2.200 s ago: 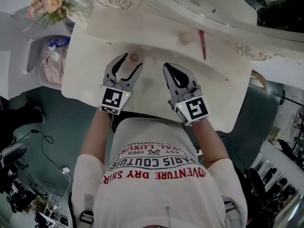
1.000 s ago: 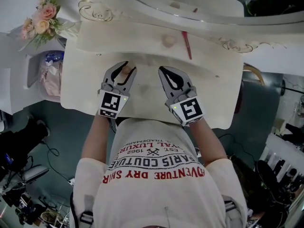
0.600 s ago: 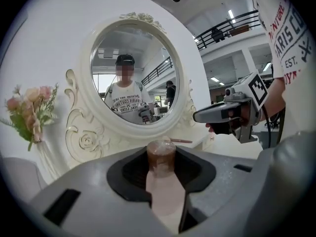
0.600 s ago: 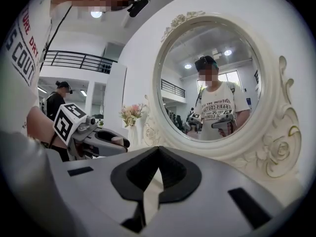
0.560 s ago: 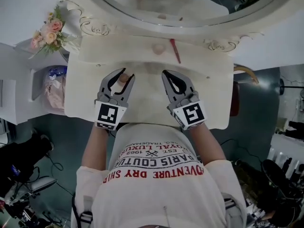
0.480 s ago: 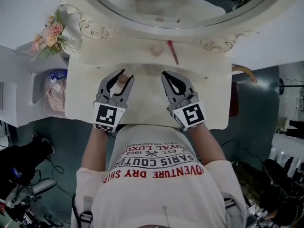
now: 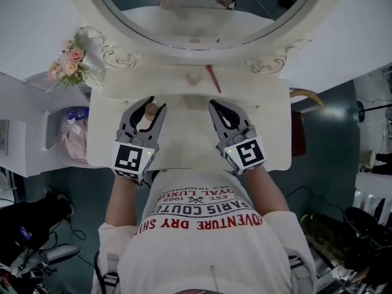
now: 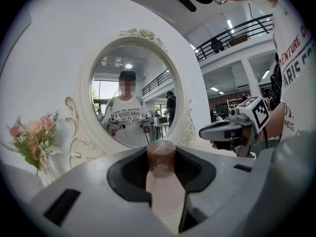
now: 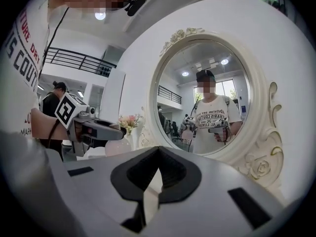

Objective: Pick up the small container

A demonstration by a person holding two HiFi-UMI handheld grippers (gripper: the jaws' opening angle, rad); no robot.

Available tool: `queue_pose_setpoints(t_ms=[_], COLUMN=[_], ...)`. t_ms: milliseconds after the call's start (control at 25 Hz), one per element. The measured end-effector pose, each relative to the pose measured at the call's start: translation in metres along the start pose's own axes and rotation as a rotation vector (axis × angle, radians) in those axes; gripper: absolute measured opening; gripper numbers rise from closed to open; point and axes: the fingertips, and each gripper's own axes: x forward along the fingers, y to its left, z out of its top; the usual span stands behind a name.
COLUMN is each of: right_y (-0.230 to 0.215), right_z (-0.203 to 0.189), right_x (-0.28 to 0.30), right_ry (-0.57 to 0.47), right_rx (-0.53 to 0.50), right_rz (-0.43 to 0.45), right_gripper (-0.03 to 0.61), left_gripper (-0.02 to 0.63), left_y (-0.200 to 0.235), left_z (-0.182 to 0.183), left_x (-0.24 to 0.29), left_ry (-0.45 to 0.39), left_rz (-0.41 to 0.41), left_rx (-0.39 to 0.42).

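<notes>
Brown-bodied, clear-capped: small container [image 8: 161, 158], upright, pinched between the two jaws of the left gripper [image 7: 153, 105]. Sits deep in the grey hollow behind the tips, cap just above the jaw line. Held part-spread, presumably because the jar's width keeps the jaws from closing further. Grip low on the body, likely so the cap stays free and the jar cannot tip.

Grey plastic, marker cube at the rear: right gripper [image 7: 214, 104], level with the left one and apart from it on its right. Jaws pressed together, nothing between them. Judged idle, parked alongside so as not to crowd the pick.

Cream-painted wood: dressing table [image 7: 184, 146], directly beneath both claws. Cannot tell whether the jar's base rests on the top or hangs just clear of it; the level, mirror-facing aim of the left claw suggests a lift under way.

Pale pink, round: small item [image 7: 193, 77], ahead of the left claw and to its right, on the raised shelf. Out of the grip's path.

Red, slim: stick [image 7: 212, 78], just beside that item, ahead of the right claw.

Glass, oval, in a scrolled white frame: mirror [image 7: 202, 17], beyond the shelf, facing both claws.

Pink and peach: flower bunch [image 7: 68, 63], well out to the left of the left claw, by the mirror's edge.
</notes>
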Motion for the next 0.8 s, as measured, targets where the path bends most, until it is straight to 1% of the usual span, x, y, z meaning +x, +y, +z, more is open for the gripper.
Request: queue_pose_setpoints(t_ms=[120, 480, 800], right_y=[-0.003, -0.003, -0.003], right_z=[0.0, 0.003, 0.01], right_x=[-0.001, -0.001, -0.002], right_ry=[0.001, 0.008, -0.004], right_rx=[0.003, -0.006, -0.036], right_rz=[-0.003, -0.007, -0.026], right_gripper=[-0.002, -0.002, -0.002], left_gripper=[0.138, 0.138, 0.138], left_y=[-0.001, -0.008, -0.002], left_z=[0.0, 0.011, 0.013], left_x=[0.0, 0.001, -0.006], left_ry=[0.003, -0.022, -0.028], left_rz=[-0.008, -0.032, -0.025], left_rx=[0.004, -0.005, -0.006])
